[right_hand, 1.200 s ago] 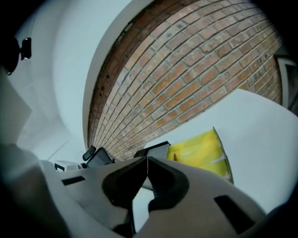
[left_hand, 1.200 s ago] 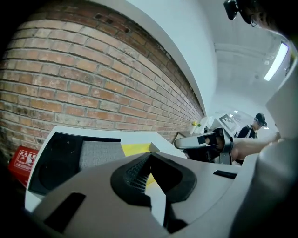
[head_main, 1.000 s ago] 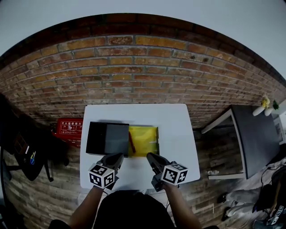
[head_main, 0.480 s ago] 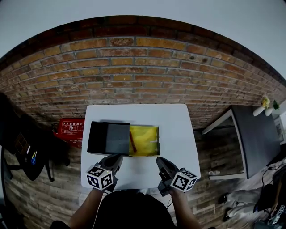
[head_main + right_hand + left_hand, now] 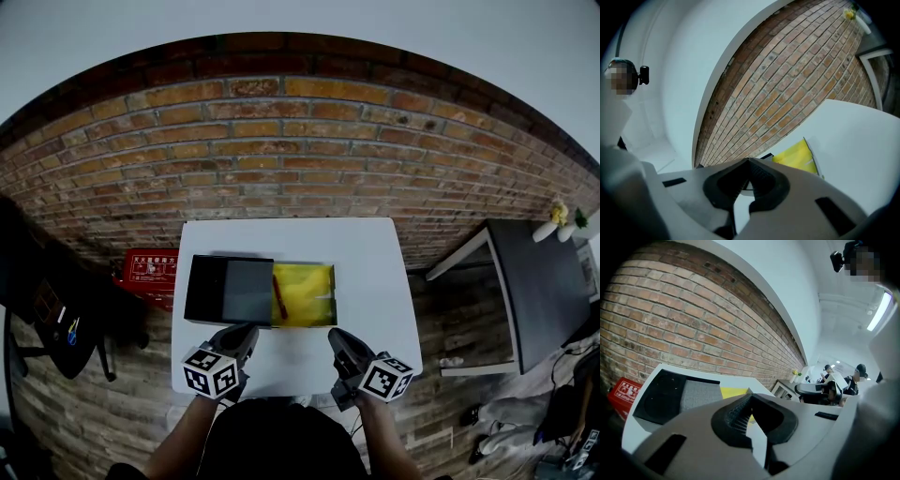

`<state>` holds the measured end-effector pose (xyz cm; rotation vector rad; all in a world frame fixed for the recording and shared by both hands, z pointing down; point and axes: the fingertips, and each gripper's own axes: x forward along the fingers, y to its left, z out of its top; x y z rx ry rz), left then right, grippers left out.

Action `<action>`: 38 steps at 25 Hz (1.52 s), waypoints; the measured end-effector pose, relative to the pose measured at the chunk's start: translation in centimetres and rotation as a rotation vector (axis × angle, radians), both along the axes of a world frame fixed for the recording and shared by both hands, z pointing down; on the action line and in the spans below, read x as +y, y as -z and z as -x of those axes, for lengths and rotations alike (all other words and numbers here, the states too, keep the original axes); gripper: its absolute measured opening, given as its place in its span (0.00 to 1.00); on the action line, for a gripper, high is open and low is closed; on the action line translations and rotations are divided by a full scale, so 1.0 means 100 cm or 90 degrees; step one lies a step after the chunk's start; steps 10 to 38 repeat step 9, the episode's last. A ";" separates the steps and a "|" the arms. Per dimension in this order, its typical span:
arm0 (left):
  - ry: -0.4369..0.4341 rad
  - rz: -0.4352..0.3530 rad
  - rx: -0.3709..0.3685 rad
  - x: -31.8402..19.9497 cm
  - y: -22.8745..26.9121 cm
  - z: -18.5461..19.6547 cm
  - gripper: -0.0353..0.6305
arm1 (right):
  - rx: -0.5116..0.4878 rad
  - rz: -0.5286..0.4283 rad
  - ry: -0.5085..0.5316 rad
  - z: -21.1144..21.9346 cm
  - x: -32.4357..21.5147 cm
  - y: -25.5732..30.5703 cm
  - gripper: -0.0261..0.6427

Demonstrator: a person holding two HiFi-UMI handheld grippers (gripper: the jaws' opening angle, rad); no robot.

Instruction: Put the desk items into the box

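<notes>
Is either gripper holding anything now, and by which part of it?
Nothing is held: the left gripper and the right gripper are both shut, with nothing between.

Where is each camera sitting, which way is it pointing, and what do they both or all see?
Head view: on the person's head, looking steeply down at the white table and the box; both forearms, the left gripper and the right gripper show.
Left gripper view: on the left gripper, looking along its closed fingers towards the box and brick wall.
Right gripper view: on the right gripper, tilted, looking along its closed fingers at the wall.
Shared: all three see the box's yellow inside.
</notes>
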<state>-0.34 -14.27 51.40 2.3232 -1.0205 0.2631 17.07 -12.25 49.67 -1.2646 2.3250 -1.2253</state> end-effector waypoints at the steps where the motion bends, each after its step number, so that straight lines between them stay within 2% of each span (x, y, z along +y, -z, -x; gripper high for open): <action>1: 0.000 0.001 0.000 0.000 0.000 0.000 0.07 | 0.000 0.002 -0.001 -0.001 0.000 -0.001 0.07; 38: 0.003 0.005 -0.008 -0.004 -0.005 0.003 0.07 | 0.001 0.003 0.000 -0.002 -0.005 -0.004 0.07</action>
